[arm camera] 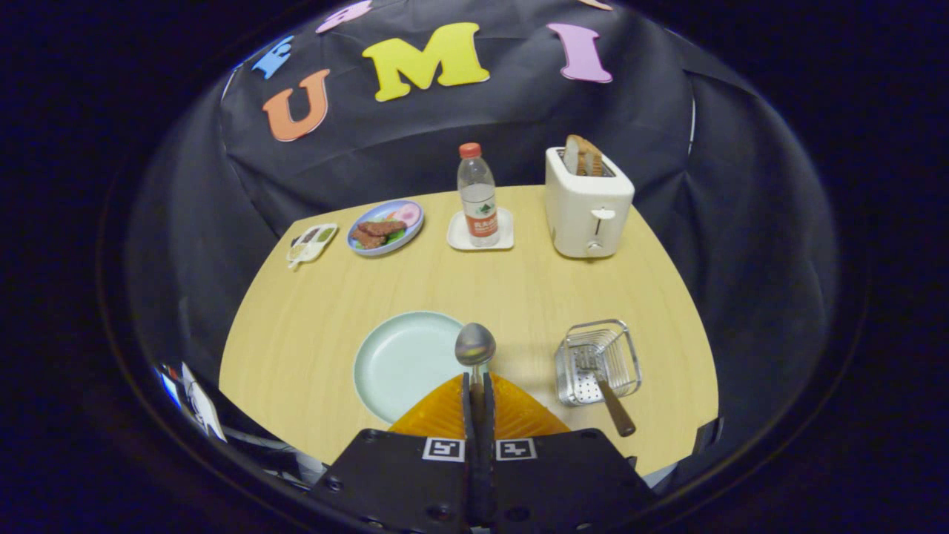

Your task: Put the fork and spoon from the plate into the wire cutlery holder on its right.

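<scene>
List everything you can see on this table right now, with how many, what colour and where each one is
table: one, light wood, under everything
plate: one, pale green, just ahead of the gripper, bare
spoon: one, metal, held between the gripper's fingers, bowl up over the plate's right edge
wire cutlery holder: one, silver, right of the plate
fork: one, metal with brown handle, already in the holder
toaster: one, white, far right, bread in its slots
water bottle: one, clear with red cap, on a small white tray
food plate: one, blue-rimmed, far left
small snack tray: one, white, left of the food plate
gripper: one, shut on the spoon
</scene>
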`<state>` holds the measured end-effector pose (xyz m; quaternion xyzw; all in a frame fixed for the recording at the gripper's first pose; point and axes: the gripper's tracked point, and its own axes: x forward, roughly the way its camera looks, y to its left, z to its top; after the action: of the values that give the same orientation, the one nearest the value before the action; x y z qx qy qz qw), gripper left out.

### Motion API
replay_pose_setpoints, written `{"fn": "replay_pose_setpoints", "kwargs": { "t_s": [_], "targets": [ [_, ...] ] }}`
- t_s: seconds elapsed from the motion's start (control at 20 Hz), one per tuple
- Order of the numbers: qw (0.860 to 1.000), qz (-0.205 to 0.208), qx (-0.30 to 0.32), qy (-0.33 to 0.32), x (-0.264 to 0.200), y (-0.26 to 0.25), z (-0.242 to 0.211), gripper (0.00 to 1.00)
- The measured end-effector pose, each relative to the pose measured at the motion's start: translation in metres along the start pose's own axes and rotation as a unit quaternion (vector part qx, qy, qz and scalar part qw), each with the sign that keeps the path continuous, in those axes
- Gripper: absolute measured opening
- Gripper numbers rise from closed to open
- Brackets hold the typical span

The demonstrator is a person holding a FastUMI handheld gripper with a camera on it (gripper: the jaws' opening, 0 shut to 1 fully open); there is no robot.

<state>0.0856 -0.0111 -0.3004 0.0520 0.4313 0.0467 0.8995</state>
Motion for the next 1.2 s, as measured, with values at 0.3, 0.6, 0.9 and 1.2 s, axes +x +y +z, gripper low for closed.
{"fn": "replay_pose_setpoints", "kwargs": {
  "t_s": [0.3, 0.6, 0.9, 1.2],
  "targets": [
    [0.999, -0.022, 0.022, -0.017, -0.017, -0.051, 0.015, 0.01],
    [0.998, -0.046, 0.048, 0.015, -0.016, -0.093, -0.002, 0.01],
    [0.994, -0.059, 0.066, 0.059, -0.003, -0.108, -0.01, 0.01],
    [0.989, -0.072, 0.071, 0.107, 0.022, -0.106, -0.021, 0.01]
  ]
}}
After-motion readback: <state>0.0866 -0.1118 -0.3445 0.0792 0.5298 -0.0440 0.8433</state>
